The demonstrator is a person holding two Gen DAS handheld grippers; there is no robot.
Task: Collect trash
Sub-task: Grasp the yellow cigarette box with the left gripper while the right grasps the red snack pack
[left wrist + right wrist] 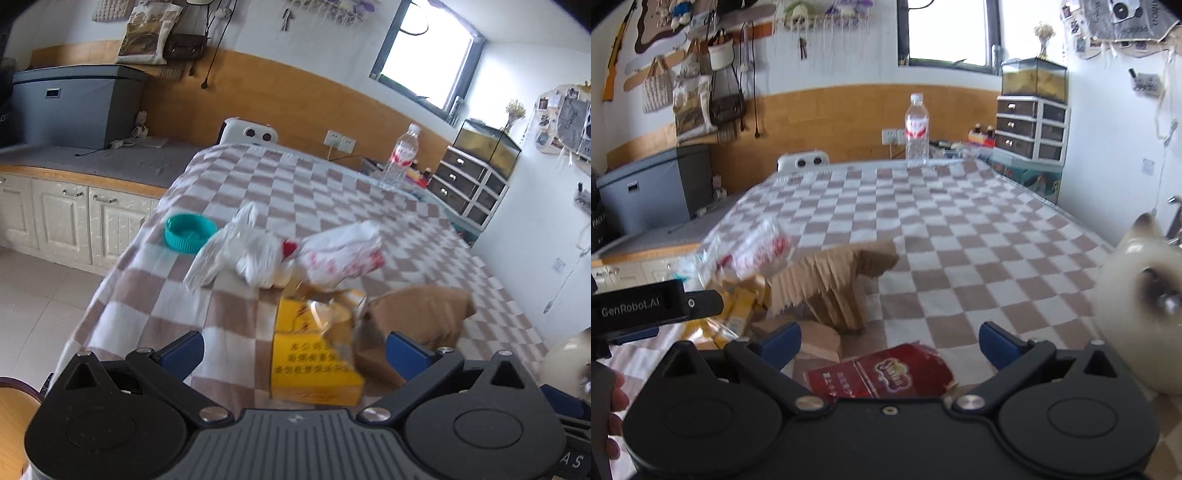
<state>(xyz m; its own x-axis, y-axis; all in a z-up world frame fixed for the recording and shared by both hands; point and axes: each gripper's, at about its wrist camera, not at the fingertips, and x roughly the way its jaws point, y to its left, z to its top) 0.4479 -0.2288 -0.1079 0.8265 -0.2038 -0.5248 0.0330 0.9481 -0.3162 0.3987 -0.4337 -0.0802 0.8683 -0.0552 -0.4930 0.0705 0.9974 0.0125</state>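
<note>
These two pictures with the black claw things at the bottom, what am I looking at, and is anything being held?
There is no robot arm. A person holds a two-finger tool in each hand, and each tool carries a wide-angle camera looking forward along its fingers.

One picture is from the left gripper, the other from the right gripper. Both have their blue-tipped jaws spread open and hold nothing.

On the checked tablecloth lies rubbish: a yellow box, brown crumpled paper, a white plastic bag, a printed plastic wrapper and a teal lid. A red packet lies in front of the right tool. A water bottle stands at the far end.
</note>
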